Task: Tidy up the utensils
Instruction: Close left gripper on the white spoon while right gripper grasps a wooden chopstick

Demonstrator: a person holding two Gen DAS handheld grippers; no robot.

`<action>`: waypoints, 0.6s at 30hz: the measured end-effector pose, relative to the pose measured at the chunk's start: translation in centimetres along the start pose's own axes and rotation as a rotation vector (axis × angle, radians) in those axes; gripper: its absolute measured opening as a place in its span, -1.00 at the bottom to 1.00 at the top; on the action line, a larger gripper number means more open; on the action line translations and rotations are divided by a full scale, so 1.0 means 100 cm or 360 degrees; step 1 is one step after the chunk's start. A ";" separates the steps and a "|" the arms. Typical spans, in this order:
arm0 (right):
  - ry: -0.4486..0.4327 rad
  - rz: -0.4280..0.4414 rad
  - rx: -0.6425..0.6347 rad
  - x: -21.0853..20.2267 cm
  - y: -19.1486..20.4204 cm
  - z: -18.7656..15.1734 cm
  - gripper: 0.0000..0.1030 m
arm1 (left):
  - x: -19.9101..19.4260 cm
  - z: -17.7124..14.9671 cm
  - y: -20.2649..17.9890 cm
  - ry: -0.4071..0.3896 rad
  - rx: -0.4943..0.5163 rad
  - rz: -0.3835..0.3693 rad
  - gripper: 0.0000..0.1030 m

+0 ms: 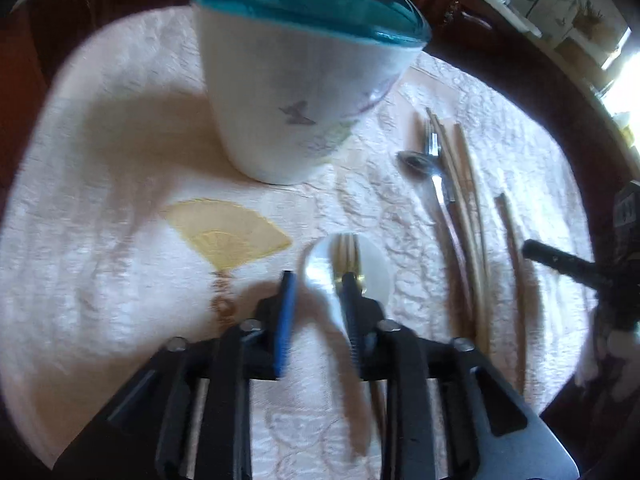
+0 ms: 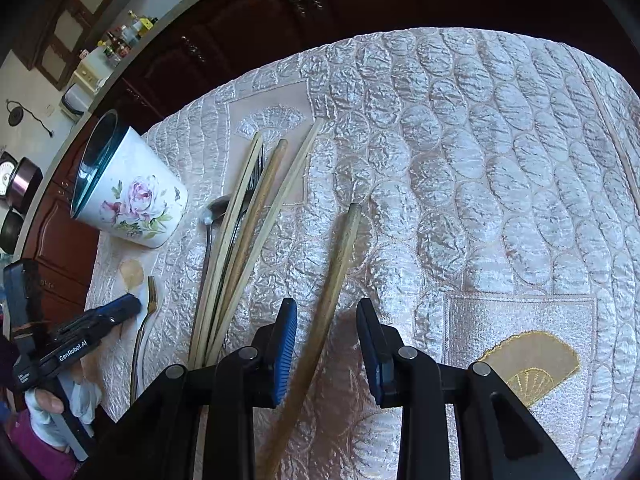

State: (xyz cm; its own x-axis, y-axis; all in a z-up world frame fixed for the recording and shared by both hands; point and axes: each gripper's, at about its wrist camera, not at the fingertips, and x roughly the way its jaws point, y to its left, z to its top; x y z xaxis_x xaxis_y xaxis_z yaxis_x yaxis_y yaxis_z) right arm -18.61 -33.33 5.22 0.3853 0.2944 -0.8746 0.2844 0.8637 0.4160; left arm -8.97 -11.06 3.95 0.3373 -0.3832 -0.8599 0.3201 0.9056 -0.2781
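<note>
A white flowered cup [image 1: 288, 100] with a blue inside stands upright on the quilted cloth, also in the right wrist view [image 2: 132, 196]. My left gripper [image 1: 318, 300] is open just above a gold fork [image 1: 346, 246] that lies on a white spoon [image 1: 320, 268]. The spoon's handle runs between the pads, untouched. My right gripper [image 2: 328, 340] is open around a single wooden chopstick [image 2: 340, 256] lying on the cloth; neither pad presses it. A bundle of chopsticks [image 2: 244, 232] with a silver spoon [image 2: 214, 210] and a dark fork lies between cup and chopstick.
Gold fan embroideries [image 1: 228, 236] [image 2: 532, 364] mark the cloth. Dark wooden cabinets [image 2: 248, 28] stand beyond the table's far edge, with a counter of bottles [image 2: 124, 36] behind. A gloved hand [image 2: 48, 408] holds the left gripper at the table's left edge.
</note>
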 end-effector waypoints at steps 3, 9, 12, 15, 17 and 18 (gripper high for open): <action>0.0002 0.0000 0.0007 0.001 -0.001 0.001 -0.43 | 0.005 0.002 0.000 0.0015 0.0018 0.0027 -0.41; -0.0002 0.0017 0.0042 -0.002 -0.010 0.002 -0.43 | 0.009 0.006 -0.004 0.0030 0.0164 0.0018 -0.79; -0.0012 0.0038 0.0054 -0.005 -0.011 0.001 -0.43 | 0.010 0.010 -0.006 0.0037 0.0200 0.0006 -0.86; -0.0023 0.0044 0.0053 -0.009 -0.011 0.000 -0.43 | -0.001 0.011 -0.015 0.0002 0.0270 0.0032 -0.94; -0.0030 0.0053 0.0060 -0.011 -0.012 -0.001 -0.43 | -0.015 0.011 -0.032 -0.0058 0.0366 0.0099 -0.96; -0.0033 0.0057 0.0062 -0.013 -0.013 -0.001 -0.43 | -0.020 0.010 -0.041 -0.0079 0.0414 0.0121 -0.99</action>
State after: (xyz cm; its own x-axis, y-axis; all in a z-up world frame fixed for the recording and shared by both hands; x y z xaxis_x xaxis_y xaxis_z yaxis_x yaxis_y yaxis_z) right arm -19.57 -34.74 5.80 0.4140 0.3162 -0.8536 0.3040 0.8359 0.4570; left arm -10.07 -14.23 7.20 0.4100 -0.3302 -0.8502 0.5065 0.8576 -0.0888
